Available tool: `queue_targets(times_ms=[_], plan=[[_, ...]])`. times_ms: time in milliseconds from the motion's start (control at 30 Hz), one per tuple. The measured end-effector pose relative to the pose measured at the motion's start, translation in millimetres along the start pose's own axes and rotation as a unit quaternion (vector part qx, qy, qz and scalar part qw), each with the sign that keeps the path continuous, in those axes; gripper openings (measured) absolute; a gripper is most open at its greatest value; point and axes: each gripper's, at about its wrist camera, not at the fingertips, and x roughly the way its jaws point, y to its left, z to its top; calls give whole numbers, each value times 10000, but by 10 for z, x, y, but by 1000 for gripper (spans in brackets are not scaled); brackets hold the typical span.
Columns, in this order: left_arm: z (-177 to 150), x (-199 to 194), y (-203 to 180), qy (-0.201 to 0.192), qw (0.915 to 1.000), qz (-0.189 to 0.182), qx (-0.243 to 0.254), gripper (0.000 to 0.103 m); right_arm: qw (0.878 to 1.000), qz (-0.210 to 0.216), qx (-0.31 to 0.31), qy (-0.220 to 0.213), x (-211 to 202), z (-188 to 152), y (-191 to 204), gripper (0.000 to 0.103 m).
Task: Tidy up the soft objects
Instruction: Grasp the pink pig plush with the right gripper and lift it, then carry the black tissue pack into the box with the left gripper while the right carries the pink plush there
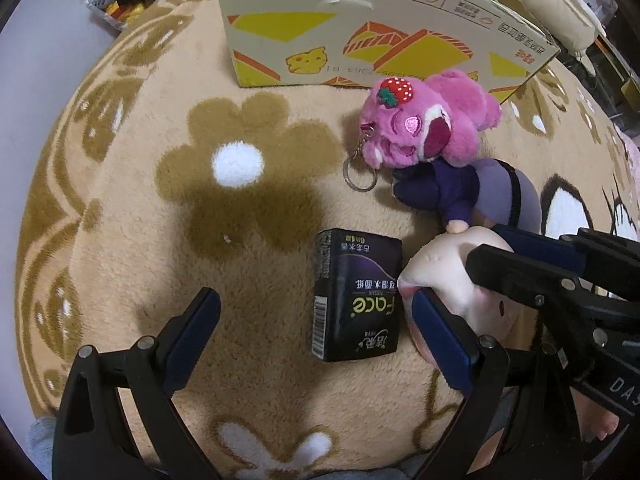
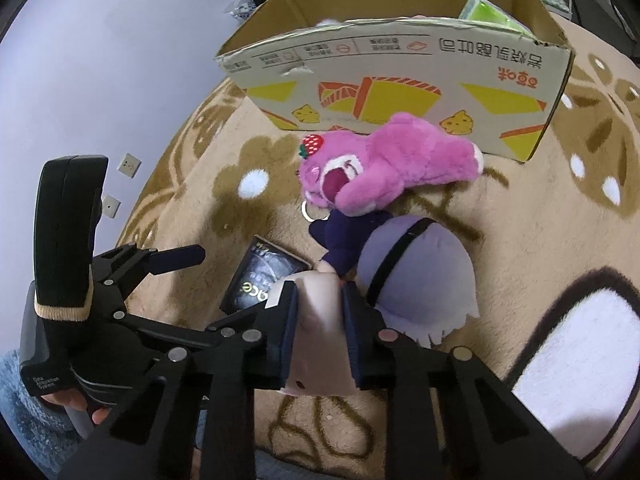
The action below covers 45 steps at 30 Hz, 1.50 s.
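A pink plush bear [image 1: 436, 120] [image 2: 392, 160] with a strawberry and a keyring lies on the rug in front of the cardboard box [image 1: 360, 28] [image 2: 400, 68]. A doll in purple clothes [image 1: 480, 192] [image 2: 420, 264] lies below it. My right gripper [image 2: 320, 320] is shut on the doll's pale head [image 2: 320, 328] [image 1: 444, 272]; it enters the left wrist view [image 1: 520, 256] from the right. A black tissue pack [image 1: 360, 296] [image 2: 260, 280] lies beside the head. My left gripper [image 1: 316, 332] is open above the pack, holding nothing.
A beige flower-patterned rug [image 1: 240, 168] [image 2: 540, 208] covers the floor. The box is open on top, with a green item [image 2: 492, 12] inside. Bare purple-grey floor [image 2: 100, 60] lies left of the rug. Clutter [image 1: 112, 8] sits at the far left.
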Motion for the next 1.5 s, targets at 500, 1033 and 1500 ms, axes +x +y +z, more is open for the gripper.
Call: queue_targets(times_ms=[500, 1033, 1500], plan=[[-24, -56, -81, -125, 9999, -64, 34, 92, 9984, -379, -75, -423, -258, 50, -57, 17], [13, 140, -387, -172, 9962, 626, 577, 48, 9975, -445, -111, -545, -265, 61, -49, 16], [-174, -596, -292, -1654, 9777, 1290, 132, 43, 9882, -226, -509, -1427, -690, -20, 107, 16]])
